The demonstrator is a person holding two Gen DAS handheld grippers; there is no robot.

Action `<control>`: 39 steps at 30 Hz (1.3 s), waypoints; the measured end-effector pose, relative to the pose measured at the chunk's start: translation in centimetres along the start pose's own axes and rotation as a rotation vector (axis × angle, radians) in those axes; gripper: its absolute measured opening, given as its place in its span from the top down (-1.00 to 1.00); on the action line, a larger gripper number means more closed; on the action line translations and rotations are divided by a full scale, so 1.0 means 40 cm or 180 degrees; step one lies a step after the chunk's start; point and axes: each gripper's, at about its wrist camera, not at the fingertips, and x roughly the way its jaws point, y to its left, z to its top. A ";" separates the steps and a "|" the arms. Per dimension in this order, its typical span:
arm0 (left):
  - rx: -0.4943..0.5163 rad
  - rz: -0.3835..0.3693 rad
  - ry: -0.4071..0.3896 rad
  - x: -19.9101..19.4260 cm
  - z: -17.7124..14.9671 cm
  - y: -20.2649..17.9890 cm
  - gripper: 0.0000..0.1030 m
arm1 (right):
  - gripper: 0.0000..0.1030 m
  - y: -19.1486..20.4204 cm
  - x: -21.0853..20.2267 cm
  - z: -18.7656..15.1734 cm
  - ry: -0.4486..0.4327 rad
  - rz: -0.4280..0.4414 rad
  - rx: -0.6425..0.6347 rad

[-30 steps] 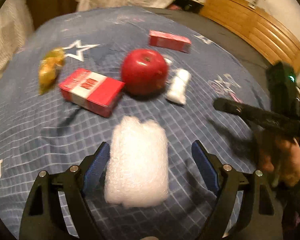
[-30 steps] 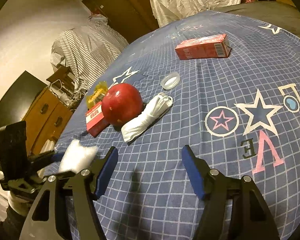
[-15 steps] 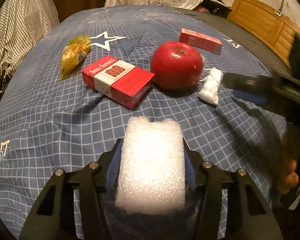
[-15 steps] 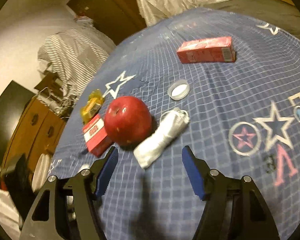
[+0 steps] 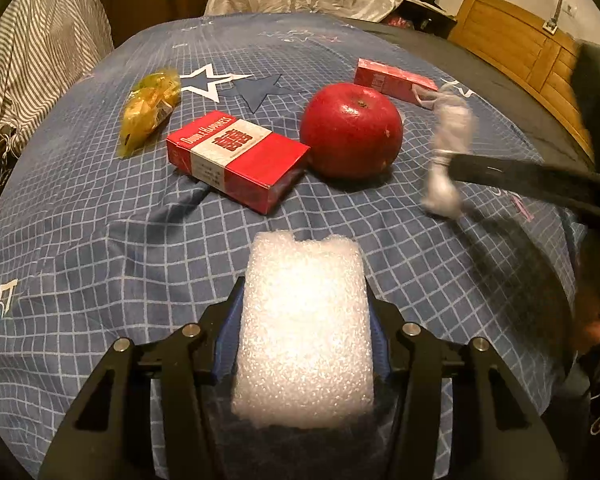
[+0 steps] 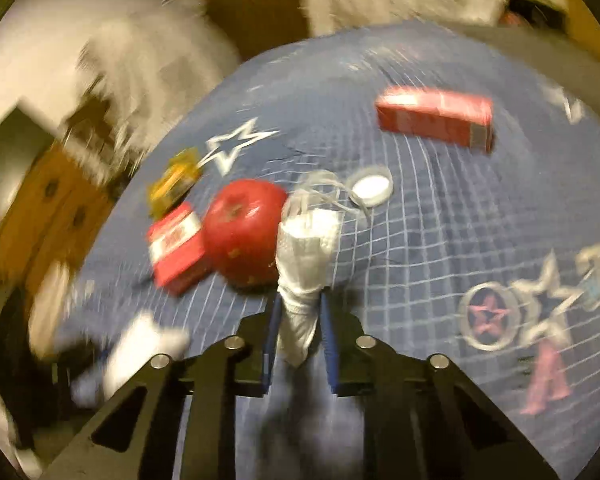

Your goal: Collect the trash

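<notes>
Both tongs are loaded now. Left tongs (image 5: 304, 344) are clamped on the white foam block (image 5: 304, 328), which a second ago lay loose on the bed between pads standing apart. Right tongs (image 6: 298, 344) have just been closing and are pinched together on the lower end of the rolled white mask (image 6: 306, 264), which half a second ago still lay beside the red apple (image 6: 244, 232); the left view shows it clear of the cover. I judge two pieces of trash secured, each needing only a bin, which I cannot see.

Left on the blue checked bedcover (image 5: 80, 240): the red cigarette pack (image 5: 236, 160) just beside the apple, a yellow wrapper (image 5: 150, 108) farther back, a long red box (image 6: 436, 120) and a clear round lid (image 6: 370, 190). Stars and letters are printed on the cover. Around the bed are striped cloth, a white heap, a wooden headboard and a chest of drawers; the right view is heavily blurred.
</notes>
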 end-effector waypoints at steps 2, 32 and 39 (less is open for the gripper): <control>0.0000 -0.0001 0.0003 -0.002 -0.001 0.004 0.03 | 0.59 0.004 -0.043 -0.021 0.0206 -0.0056 -0.0348; -0.0066 0.0515 -0.0811 -0.185 -0.027 0.010 0.05 | 0.47 0.019 -0.219 -0.135 -0.0883 -0.0501 -0.0271; -0.0094 0.0575 -0.1592 -0.398 -0.060 -0.030 0.05 | 0.47 0.085 -0.461 -0.186 -0.1678 -0.0566 -0.0365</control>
